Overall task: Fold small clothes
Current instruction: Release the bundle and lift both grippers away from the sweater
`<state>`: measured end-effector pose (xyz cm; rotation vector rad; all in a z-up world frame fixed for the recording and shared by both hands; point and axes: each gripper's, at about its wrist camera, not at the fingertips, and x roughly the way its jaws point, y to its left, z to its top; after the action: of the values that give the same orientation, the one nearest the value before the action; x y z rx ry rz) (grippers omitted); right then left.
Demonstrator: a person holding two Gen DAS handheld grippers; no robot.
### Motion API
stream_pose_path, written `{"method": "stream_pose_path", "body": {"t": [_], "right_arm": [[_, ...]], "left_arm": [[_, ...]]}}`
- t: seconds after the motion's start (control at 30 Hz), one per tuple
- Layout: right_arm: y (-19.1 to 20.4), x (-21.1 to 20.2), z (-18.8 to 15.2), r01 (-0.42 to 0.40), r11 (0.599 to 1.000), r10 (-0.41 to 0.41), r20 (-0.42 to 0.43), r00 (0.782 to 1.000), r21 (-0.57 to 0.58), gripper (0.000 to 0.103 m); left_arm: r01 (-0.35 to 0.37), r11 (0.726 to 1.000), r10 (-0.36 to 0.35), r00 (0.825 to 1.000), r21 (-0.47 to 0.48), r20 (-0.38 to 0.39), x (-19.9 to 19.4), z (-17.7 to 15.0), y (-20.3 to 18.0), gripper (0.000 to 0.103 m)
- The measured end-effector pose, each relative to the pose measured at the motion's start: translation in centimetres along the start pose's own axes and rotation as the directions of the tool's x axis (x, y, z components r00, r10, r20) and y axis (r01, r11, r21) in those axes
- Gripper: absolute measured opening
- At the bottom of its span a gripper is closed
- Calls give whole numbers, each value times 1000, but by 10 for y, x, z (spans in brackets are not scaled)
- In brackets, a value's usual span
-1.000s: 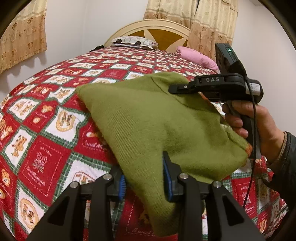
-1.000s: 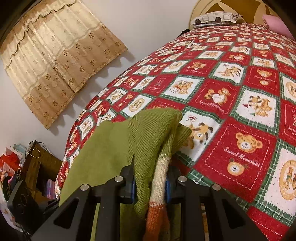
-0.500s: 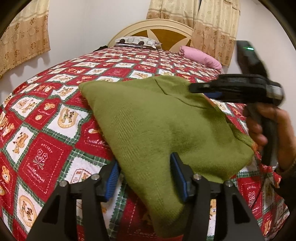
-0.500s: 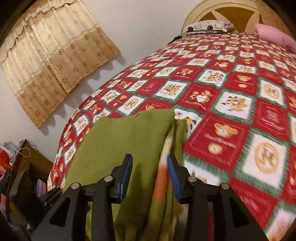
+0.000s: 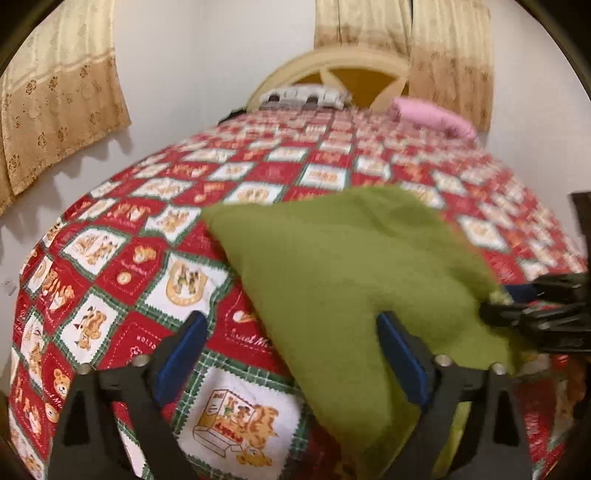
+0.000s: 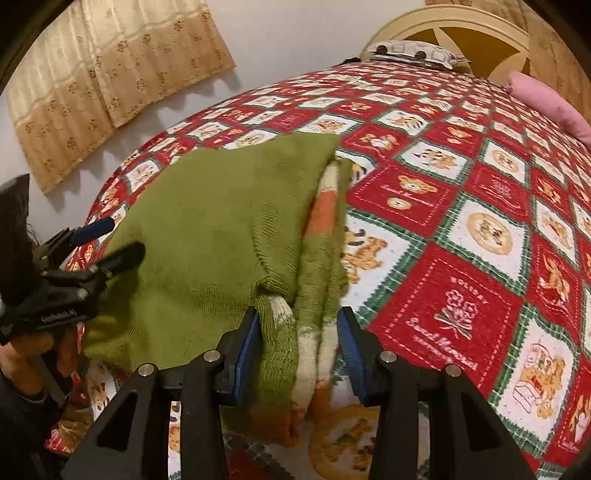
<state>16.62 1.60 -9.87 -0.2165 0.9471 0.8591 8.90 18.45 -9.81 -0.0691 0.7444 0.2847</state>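
Sweater: my green knit sweater (image 5: 343, 266) lies folded on the quilted bed (image 6: 461, 229), striped sleeve along its right edge.
Left gripper (image 5: 291, 354): jaws just opened wide, released, sweater's corner lying between them.
Right gripper (image 6: 301, 343): jaws parted around the striped sleeve, not pinching.

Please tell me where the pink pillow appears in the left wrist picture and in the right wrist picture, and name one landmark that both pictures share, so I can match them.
Left wrist view: the pink pillow lies at the upper right, at the far end of the bed, beside the headboard.
Right wrist view: the pink pillow sits at the right edge, upper part, partly cut off.
Shared landmark: the cream headboard with the patterned pillow before it.
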Motion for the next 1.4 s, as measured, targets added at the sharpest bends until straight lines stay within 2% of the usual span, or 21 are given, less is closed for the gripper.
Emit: {"method": "stream_pose_path", "body": {"t": [0.07,0.13,0.17,0.23,0.27,0.33,0.5,0.57,0.73,0.83,1.0,1.17,1.2,1.23,1.27,1.33,1.4], "right_arm": [[1,-10,4,18,1000,-18,20,1000,3,44],[12,-28,12,39,999,-38,85,996,-12,44],[17,-35,18,24,999,-22,116,993,-20,44],[32,-42,32,-73,996,80,159,984,-51,44],[39,-37,40,-117,991,125,156,980,-63,44],[45,-22,49,-142,987,151,130,980,-71,44],[31,17,52,-99,995,99,69,993,4,44],[24,31,44,-110,994,110,31,993,9,43],[2,34,34,-207,976,200,89,976,71,42],[0,35,29,-228,971,217,127,968,74,42],[17,33,27,-145,989,142,139,980,14,43],[21,8,28,-111,993,105,146,984,39,44],[23,-5,26,-97,994,86,176,981,50,45],[26,-21,23,-86,995,73,217,973,52,50],[29,-35,20,-75,996,61,254,965,46,62],[39,-65,15,-7,999,-7,327,945,39,73],[50,-87,11,34,999,-41,371,928,25,73]], "left_arm": [[-3,1000,3,1000,22,-3,7,-4,-3,103],[24,1000,-24,1000,-10,-14,11,-9,0,103],[45,998,-46,999,-40,-22,13,-9,4,103],[58,997,-59,998,-54,-28,12,-9,5,103],[59,997,-61,998,-55,-28,12,-8,5,103],[60,997,-61,998,-56,-30,12,-8,5,103],[78,995,-81,996,-65,-38,11,-8,8,103],[88,994,-90,995,-66,-37,13,-9,8,103],[118,989,-121,992,-84,-38,19,-9,8,103],[141,984,-145,989,-108,-35,21,-11,11,103],[139,980,-146,989,-140,-37,20,-13,12,103],[66,993,-70,997,-96,-32,-3,-8,7,103],[42,996,-44,999,-85,-27,-11,-7,6,103],[27,996,-27,1000,-82,-5,-21,-6,6,103],[30,996,-28,999,-84,27,-34,-4,7,103],[25,996,-20,998,-85,68,-53,0,9,103],[22,996,-10,993,-91,121,-74,5,10,103]]}}
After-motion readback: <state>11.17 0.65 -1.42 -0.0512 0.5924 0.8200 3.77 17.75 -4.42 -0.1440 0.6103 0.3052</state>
